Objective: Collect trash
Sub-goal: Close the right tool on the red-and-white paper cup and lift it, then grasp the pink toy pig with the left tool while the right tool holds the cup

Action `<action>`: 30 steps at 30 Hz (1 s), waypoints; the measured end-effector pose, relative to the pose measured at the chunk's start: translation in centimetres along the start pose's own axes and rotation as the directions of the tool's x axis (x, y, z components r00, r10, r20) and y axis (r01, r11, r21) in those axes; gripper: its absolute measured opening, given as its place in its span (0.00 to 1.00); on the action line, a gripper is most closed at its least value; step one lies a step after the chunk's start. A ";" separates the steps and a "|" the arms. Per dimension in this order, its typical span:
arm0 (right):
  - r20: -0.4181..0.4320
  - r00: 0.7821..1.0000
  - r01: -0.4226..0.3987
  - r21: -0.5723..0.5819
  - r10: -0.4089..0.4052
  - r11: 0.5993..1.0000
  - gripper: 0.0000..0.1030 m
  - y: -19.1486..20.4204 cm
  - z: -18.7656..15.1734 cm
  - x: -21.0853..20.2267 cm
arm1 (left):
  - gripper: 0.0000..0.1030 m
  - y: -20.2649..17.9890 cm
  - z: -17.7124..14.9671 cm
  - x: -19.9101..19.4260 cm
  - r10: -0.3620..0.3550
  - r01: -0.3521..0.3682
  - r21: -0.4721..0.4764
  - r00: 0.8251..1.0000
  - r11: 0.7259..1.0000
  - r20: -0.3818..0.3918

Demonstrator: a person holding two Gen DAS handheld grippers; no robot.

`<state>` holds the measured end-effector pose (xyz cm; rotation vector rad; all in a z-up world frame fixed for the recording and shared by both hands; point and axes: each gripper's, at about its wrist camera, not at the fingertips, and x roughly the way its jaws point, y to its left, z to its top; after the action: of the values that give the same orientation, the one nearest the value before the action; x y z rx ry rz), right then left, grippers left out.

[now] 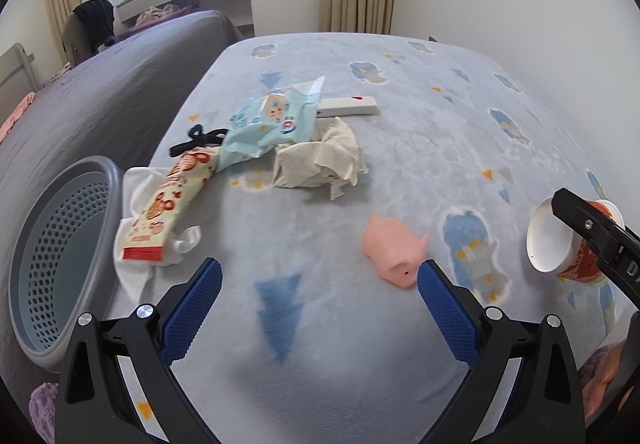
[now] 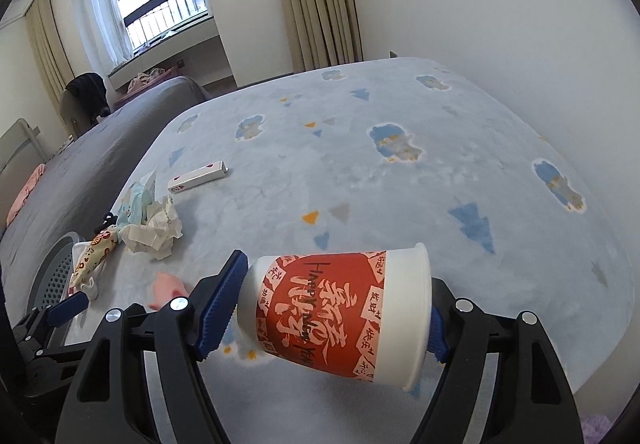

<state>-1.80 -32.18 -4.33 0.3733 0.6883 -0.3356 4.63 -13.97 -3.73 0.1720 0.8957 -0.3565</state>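
Note:
My right gripper (image 2: 338, 284) is shut on a red and white paper cup (image 2: 336, 314), held sideways from base to rim above the blue patterned blanket (image 2: 360, 172). In the left wrist view the paper cup (image 1: 552, 240) and right gripper (image 1: 580, 220) sit at the far right. My left gripper (image 1: 320, 270) hangs open over the blanket with nothing between its fingers. A pink pig toy (image 1: 392, 248) lies just beyond its right fingertip. Further off lie crumpled paper (image 1: 316, 160), a light blue wipes pack (image 1: 268, 120) and a cream and red snack wrapper (image 1: 168, 204).
A grey perforated basket (image 1: 60, 244) stands at the blanket's left edge, next to a white cloth (image 1: 136, 272) under the wrapper. A white card box (image 1: 348, 106) and a black hair tie (image 1: 196, 138) lie behind the trash. A grey bed cover (image 1: 100, 84) runs along the left.

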 end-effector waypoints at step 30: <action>0.003 0.998 -0.069 -0.030 0.069 0.997 0.71 1.8 -1.0 -1.1 | 0.36 0.7 -0.5 -1.2 0.024 -0.024 0.015 1.000 1.000 0.000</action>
<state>-2.42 -29.98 -3.88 0.3671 0.6747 -0.2607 3.79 -12.91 -3.10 0.1963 0.8909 -0.3404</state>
